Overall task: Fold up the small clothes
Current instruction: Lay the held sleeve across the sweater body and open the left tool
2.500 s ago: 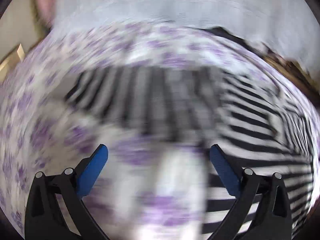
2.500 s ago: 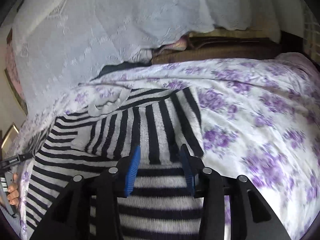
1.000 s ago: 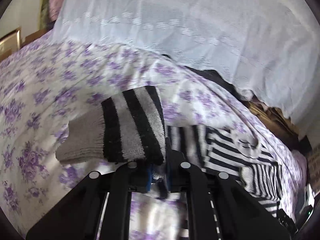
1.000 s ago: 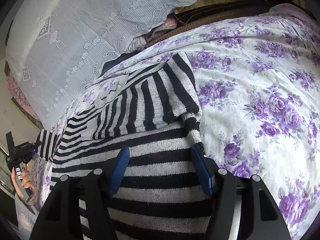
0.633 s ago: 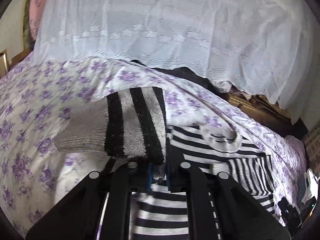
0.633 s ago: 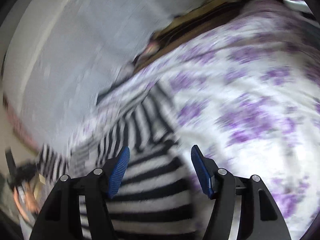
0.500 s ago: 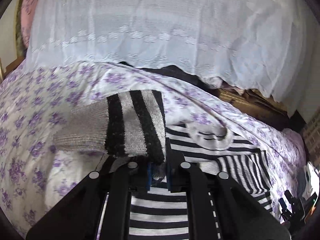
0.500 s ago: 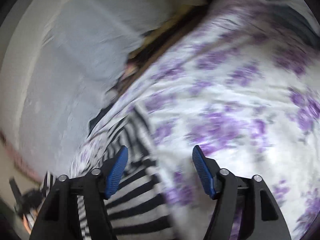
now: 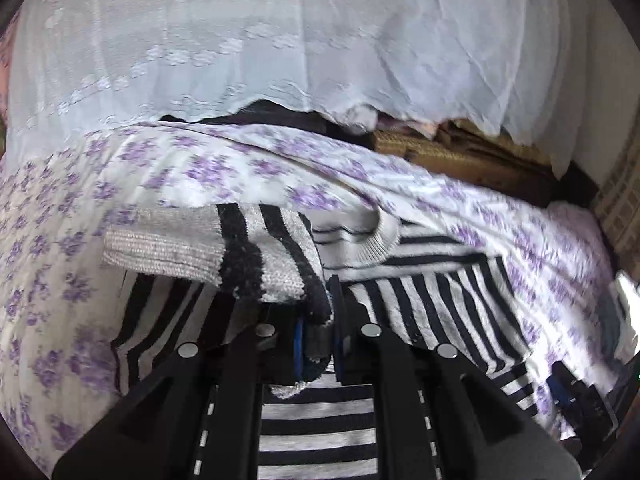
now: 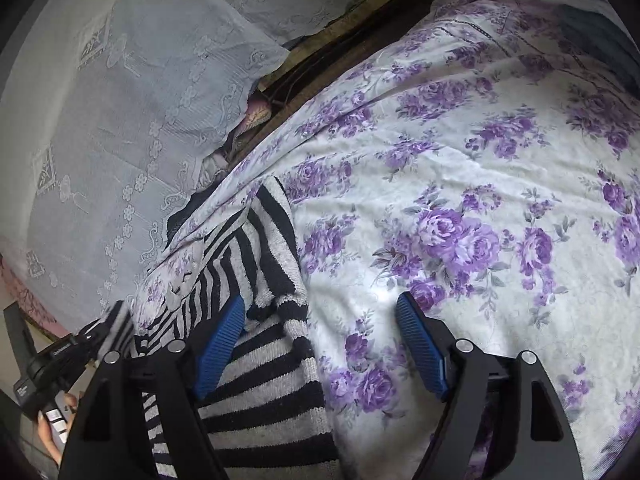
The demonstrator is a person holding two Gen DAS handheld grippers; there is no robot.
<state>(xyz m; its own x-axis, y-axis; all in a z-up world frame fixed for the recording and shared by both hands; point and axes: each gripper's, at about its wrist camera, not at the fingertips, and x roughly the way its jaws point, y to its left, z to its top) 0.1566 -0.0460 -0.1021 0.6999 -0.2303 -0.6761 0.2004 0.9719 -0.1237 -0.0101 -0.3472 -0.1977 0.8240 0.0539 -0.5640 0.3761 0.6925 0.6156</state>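
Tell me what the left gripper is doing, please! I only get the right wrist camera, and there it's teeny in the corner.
Observer: The left gripper is shut on the striped sleeve, pinching its edge.
Operator: Which way does the sleeve poke out?
Observer: To the left in the left wrist view, ending in a plain grey cuff.
Operator: What's next to it?
Observer: The ribbed grey collar lies just to the right of the sleeve in that view.
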